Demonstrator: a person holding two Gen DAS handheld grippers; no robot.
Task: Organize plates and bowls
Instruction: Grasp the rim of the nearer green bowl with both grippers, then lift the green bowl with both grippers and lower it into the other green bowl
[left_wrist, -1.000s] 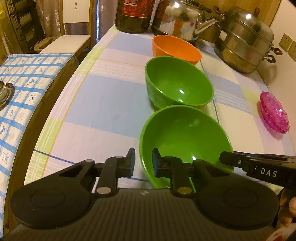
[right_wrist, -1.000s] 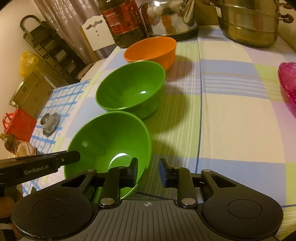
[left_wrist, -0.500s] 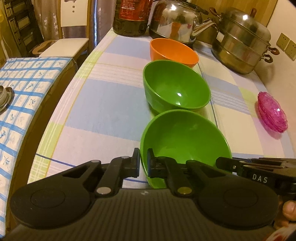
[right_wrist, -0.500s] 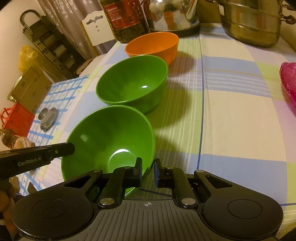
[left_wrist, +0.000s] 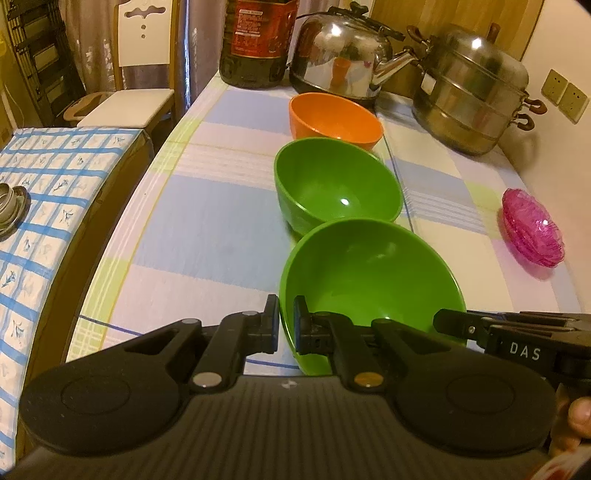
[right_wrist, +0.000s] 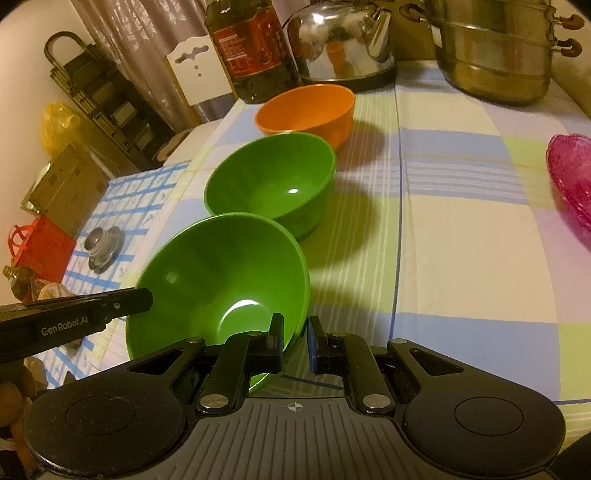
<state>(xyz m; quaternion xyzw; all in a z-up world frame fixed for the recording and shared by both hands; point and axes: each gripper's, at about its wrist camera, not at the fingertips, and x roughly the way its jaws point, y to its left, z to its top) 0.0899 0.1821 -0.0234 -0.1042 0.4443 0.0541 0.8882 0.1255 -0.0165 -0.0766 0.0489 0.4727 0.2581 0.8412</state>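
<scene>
the left gripper (left_wrist: 285, 325) has closed since a second ago: its jaws stood apart then, with the left rim of the near green bowl (left_wrist: 369, 273) between them, and now they pinch that rim, one pad outside the wall and one inside. the bowl sits at the near edge of the checked tablecloth (left_wrist: 207, 229), tipped so its mouth faces away towards the far side, which suggests it is already lifted a little on the grip rather than flat on the cloth, though i cannot tell for sure.

just beyond it stands the second green bowl (left_wrist: 338, 184), upright, its near rim touching or just overlapping the held bowl's far rim in both views. farther still is the orange bowl (left_wrist: 334, 118), upright, close behind the second green one. the three make a line running away from the camera.

on the right side of the held bowl, the right gripper (right_wrist: 295, 341) has done the same thing: it was open around the rim a second ago and is now clamped on it, the rim edge caught between its pads. so both tongs have hold of the one bowl, on opposite sides.

far right, well apart from the bowls, lies the pink glass plate (left_wrist: 532, 229).

for the task this means the grasp looks finished; i judge the next step to be lifting the bowl and nesting it into the green one behind.
</scene>
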